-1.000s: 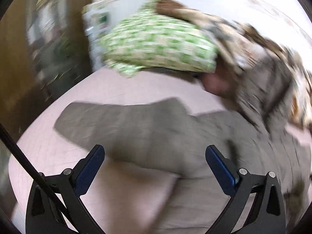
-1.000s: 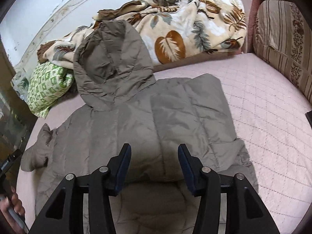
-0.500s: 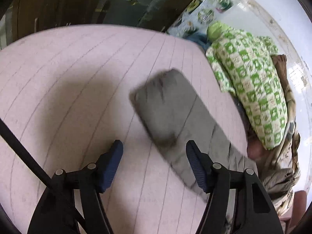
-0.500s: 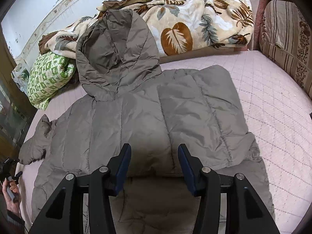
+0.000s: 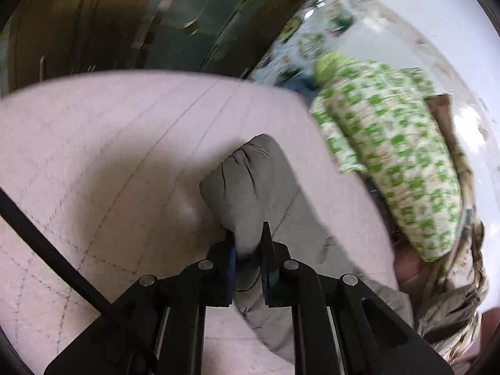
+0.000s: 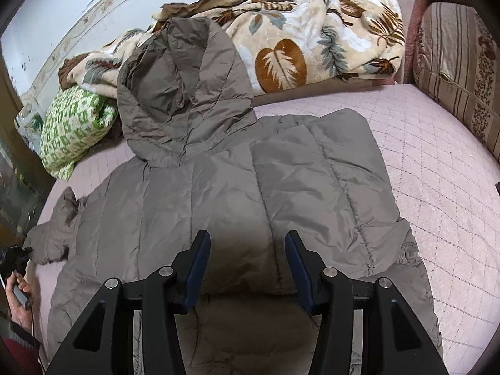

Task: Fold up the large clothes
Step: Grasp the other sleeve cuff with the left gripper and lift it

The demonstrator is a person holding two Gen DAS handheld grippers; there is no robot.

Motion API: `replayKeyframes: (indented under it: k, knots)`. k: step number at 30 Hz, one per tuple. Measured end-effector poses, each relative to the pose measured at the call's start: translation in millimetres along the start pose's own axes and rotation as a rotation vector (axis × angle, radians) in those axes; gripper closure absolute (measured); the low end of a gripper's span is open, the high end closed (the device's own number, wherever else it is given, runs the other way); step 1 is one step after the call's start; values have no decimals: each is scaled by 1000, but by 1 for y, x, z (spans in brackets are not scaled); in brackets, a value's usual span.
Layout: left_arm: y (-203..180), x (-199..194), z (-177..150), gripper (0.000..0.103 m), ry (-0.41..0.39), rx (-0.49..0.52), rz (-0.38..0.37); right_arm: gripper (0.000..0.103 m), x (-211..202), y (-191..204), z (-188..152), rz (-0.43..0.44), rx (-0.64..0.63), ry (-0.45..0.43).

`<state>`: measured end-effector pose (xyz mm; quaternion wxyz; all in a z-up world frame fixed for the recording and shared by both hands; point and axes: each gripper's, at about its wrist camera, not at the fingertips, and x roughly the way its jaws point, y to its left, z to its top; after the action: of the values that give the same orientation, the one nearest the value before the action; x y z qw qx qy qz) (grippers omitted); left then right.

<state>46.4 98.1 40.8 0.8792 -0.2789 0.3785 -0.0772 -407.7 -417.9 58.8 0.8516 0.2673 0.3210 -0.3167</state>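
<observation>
A large grey-brown hooded puffer jacket lies spread on the pink quilted bed, hood toward the far wall. Its right sleeve is folded over the body. Its left sleeve stretches out to the left, also seen in the right wrist view. My left gripper is shut on the cuff end of that sleeve. My right gripper is open and empty, hovering over the jacket's lower middle.
A green-and-white checked pillow lies at the far left, also in the left wrist view. A leaf-patterned blanket is heaped along the wall. A striped cushion stands at right. A dark cabinet borders the bed's left edge.
My left gripper moved in on the sleeve end and closed on its cuff. My right gripper drifted slightly closer over the jacket and stayed open.
</observation>
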Motion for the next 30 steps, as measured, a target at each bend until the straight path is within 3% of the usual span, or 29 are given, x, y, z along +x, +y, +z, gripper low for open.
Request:
replayKeyframes:
  k: [8, 19, 23, 30]
  knots:
    - [-75, -86, 9, 91, -124, 134, -196, 49, -14, -10, 3, 16, 42, -40]
    - [-222, -188, -32, 91, -139, 365, -392, 49, -36, -48, 15, 34, 161, -104]
    - [-281, -212, -73, 91, -110, 463, -474, 49, -51, -64, 16, 29, 197, -146]
    - [-361, -208, -188, 91, 47, 608, -564, 49, -69, -97, 19, 33, 277, -184]
